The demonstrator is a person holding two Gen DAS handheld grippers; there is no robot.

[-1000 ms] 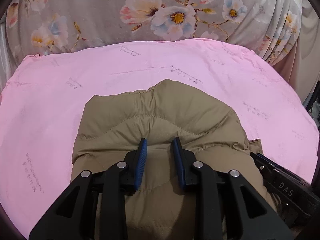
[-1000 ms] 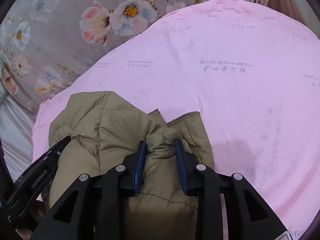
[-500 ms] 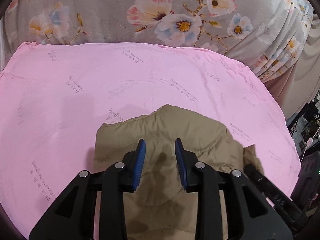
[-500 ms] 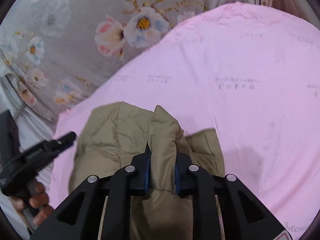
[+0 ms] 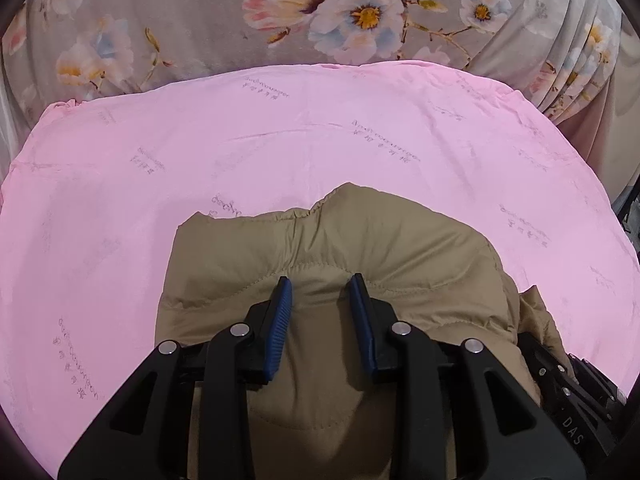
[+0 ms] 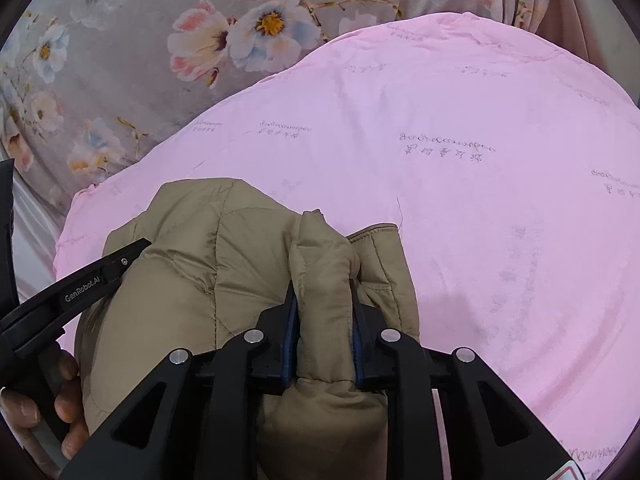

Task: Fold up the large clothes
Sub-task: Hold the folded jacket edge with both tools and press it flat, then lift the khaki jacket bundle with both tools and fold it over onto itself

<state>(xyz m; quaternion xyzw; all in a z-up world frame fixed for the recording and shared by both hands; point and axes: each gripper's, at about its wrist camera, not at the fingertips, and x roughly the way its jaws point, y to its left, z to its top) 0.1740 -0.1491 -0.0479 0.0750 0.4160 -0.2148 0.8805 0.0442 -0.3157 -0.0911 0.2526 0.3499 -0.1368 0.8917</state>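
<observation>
A tan quilted puffer jacket [image 5: 336,256] lies bunched on a pink sheet [image 5: 280,148]. My left gripper [image 5: 320,292] is open, its blue pads resting over the jacket's top with fabric between them but not pinched. In the right wrist view the same jacket [image 6: 224,264] shows, and my right gripper [image 6: 323,292] is shut on a thick fold of it. The left gripper's black body [image 6: 84,292] reaches in from the left against the jacket, with the person's hand below it.
A grey floral cloth [image 5: 320,20] hangs behind the pink sheet. The pink sheet [image 6: 480,200] spreads wide to the right of the jacket. The right gripper's black body [image 5: 568,396] shows at lower right in the left wrist view.
Both grippers and the jacket lifted half a second ago and have come back down onto the sheet. The right gripper closed onto the jacket fold and still holds it.
</observation>
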